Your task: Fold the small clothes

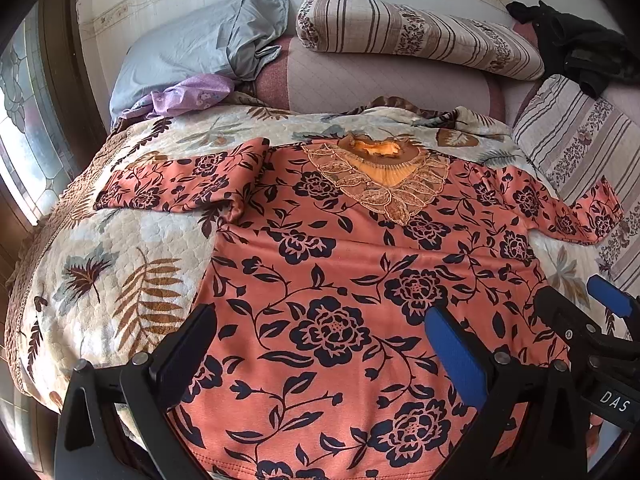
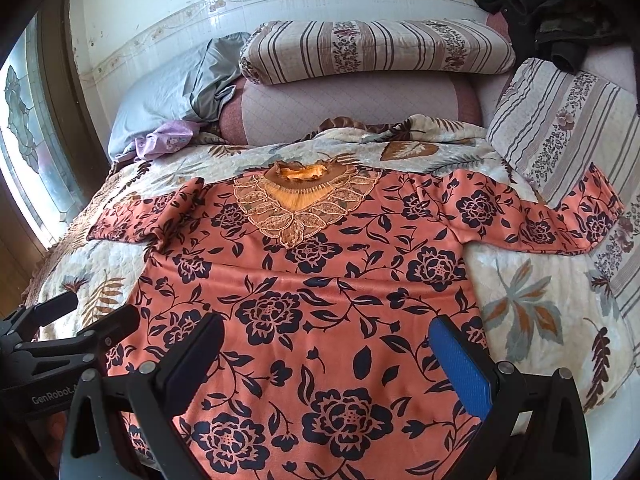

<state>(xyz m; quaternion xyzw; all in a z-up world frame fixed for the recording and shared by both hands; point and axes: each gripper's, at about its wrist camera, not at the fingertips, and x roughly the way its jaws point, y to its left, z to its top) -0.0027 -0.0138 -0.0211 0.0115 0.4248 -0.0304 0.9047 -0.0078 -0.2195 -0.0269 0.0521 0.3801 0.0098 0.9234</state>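
Both sets of jaws stand wide apart and hold nothing. The left gripper (image 1: 320, 344) hovers over the lower left part of the floral top (image 1: 360, 280), and the right gripper (image 2: 328, 356) hovers over the lower right part, each looking up the garment toward its lace collar (image 2: 300, 204). The top lies face up and spread nearly flat on the quilt (image 2: 540, 300) that covers the bed, its hem nearest the grippers and both sleeves stretched out sideways. The right sleeve (image 2: 560, 216) runs onto the striped cushion (image 2: 560, 120) at the bed's edge, and the left sleeve (image 1: 180, 184) bunches a little at the armpit.

Judging by this, no fold is begun. The fabric looks thin and slippery, so a shallow pinch could slide off it, or catch only the top layer and pull front from back. A deep pinch could take the quilt along with the cloth. The sleeve on the cushion may drag and twist if the body is lifted first, leaving a crooked fold
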